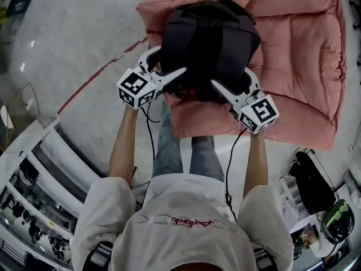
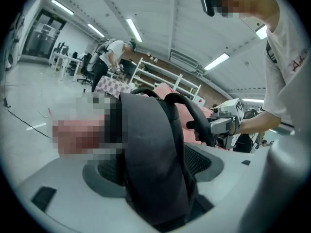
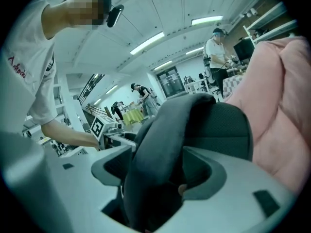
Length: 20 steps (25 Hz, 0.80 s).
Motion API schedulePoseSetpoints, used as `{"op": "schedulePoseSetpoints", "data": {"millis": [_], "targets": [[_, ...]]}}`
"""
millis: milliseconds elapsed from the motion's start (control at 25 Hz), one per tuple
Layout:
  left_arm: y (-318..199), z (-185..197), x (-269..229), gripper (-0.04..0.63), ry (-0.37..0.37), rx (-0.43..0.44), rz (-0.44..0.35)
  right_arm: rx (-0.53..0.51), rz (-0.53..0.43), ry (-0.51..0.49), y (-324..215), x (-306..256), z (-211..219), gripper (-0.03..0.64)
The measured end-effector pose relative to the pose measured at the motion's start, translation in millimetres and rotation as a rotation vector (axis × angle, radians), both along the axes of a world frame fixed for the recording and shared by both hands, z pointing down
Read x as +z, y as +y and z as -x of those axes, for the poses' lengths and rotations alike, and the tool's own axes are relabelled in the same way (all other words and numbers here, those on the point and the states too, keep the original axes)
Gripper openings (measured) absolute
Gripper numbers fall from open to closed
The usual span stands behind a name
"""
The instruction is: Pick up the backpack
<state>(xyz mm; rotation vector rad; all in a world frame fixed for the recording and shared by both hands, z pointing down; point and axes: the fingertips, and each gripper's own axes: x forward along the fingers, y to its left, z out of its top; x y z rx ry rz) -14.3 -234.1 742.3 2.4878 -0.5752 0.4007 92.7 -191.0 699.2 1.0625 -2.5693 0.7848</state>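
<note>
On the floor, head view: the black backpack (image 1: 208, 38) lay on a pink padded cushion (image 1: 304, 55). The cushion sat on a glossy grey floor (image 1: 67, 38) crossed by a red line (image 1: 98, 75). Left gripper (image 1: 169, 64) and right gripper (image 1: 231, 79) reached in at the pack's near edge. Each had a white body and a cube of black-and-white square markers (image 1: 135, 89). White shelving (image 1: 34, 191) stood at lower left, a black bag (image 1: 313, 185) at lower right. Red script on the person's white shirt (image 1: 192, 222) was too small to read.

Left gripper view: jaws stood wide apart, with a padded, matte black shoulder strap (image 2: 150, 164) running between them. The dark mesh-textured pads (image 2: 199, 160) showed clear at either side and did not press on it. Beyond lay the other gripper, the pink cushion, white racks (image 2: 170, 81) and a bystander (image 2: 109, 57) by a checked table.

Right gripper view: jaws likewise spread, with the second strap (image 3: 160, 149), smooth and curved, loose between them. The pack's mesh back panel (image 3: 223, 130) rose behind it, with quilted pink fabric at right. Another person (image 3: 217, 50) stood far back.
</note>
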Motion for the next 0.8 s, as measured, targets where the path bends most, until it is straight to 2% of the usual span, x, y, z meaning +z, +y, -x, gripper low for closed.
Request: {"op": "schedulePoseSetpoints", "data": {"millis": [120, 320, 400, 520, 680, 800], "targets": [[-3, -13, -4, 0.344, 0.027, 0.039, -0.01, -0.031, -0.001, -0.009, -6, 1, 6, 0.314], [-5, -19, -5, 0.344, 0.004, 0.08, -0.026, -0.097, -0.001, -0.042, -16, 3, 19, 0.314], [-4, -21, -16, 0.344, 0.024, 0.088, -0.04, -0.124, -0.003, -0.05, -22, 2, 24, 0.314], [-4, -30, -19, 0.342, 0.063, 0.098, -0.02, -0.154, -0.005, -0.047, -27, 1, 27, 0.314], [0, -37, -19, 0.341, 0.059, 0.122, -0.033, -0.185, -0.012, -0.077, -32, -6, 37, 0.313], [1, -47, -20, 0.298, 0.031, 0.156, -0.072, -0.186, -0.029, -0.105, -41, -11, 43, 0.311]]}}
